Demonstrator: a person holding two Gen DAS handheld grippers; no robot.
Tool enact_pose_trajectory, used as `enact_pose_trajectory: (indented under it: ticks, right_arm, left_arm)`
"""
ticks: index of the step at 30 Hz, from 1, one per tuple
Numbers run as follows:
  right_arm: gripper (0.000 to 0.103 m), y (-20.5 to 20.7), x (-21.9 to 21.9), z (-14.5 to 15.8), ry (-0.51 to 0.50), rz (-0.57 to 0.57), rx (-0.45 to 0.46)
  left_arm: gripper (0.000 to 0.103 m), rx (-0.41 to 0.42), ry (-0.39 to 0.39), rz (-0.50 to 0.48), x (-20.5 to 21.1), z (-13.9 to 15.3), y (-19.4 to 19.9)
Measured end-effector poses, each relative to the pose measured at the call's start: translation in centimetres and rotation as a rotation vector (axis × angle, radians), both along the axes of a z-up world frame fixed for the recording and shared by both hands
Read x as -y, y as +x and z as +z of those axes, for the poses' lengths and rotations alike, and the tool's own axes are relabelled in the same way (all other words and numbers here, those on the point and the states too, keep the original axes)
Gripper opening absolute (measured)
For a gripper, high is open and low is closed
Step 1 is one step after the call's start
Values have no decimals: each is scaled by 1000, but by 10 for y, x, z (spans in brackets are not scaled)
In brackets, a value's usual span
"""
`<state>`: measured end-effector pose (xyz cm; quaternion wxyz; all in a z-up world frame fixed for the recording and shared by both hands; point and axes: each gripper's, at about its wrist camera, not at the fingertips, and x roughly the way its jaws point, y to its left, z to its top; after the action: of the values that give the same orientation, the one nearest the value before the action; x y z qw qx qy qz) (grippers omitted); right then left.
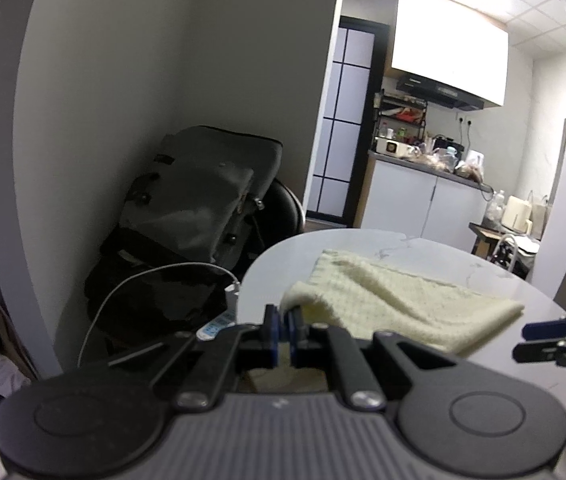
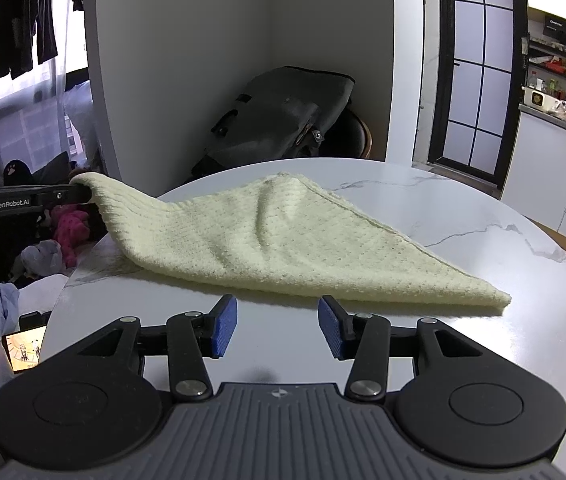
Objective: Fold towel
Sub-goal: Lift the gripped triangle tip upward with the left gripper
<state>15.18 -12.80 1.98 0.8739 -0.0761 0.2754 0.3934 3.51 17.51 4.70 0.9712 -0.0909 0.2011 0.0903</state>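
From the left wrist camera, the left gripper (image 1: 283, 330) has its blue fingers (image 1: 270, 334) clenched on a corner of the pale yellow waffle-weave towel (image 1: 395, 300), lifted off the round white marble desk (image 1: 423, 246). The pinched corner sits at the desk's left rim, and the cloth slopes down from it to lie flat toward the right. The towel's far edge runs diagonally across the top, leaving a band of bare marble behind it up to the far rim. At the right border the right gripper (image 1: 539, 340) shows side-on, its fingers parted, just beside the towel's right corner. Past the desk's left rim stand a grey backpack (image 1: 203, 200) on a dark chair and a white charging cable (image 1: 155, 280); how near the cable comes to the rim is hard to judge through the lens bend.

From the right wrist camera, the right gripper (image 2: 278, 326) hovers low over bare marble at the desk's (image 2: 483, 208) near side, fingers (image 2: 225, 324) released and holding nothing, just short of the towel's (image 2: 283, 240) near edge. The left gripper (image 2: 79, 194) holds the raised corner out beyond the left rim. The towel's right corner (image 2: 499, 302) lies flat, with open marble to its right and behind.
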Motion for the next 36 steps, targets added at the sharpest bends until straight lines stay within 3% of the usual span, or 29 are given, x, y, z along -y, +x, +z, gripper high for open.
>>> enact_pose_trajectory:
  ticks: [36]
  right_arm:
    - [50,30,-27,-11,41,-61,-25]
  left_arm:
    - [5,43,47,-103,25,29,27]
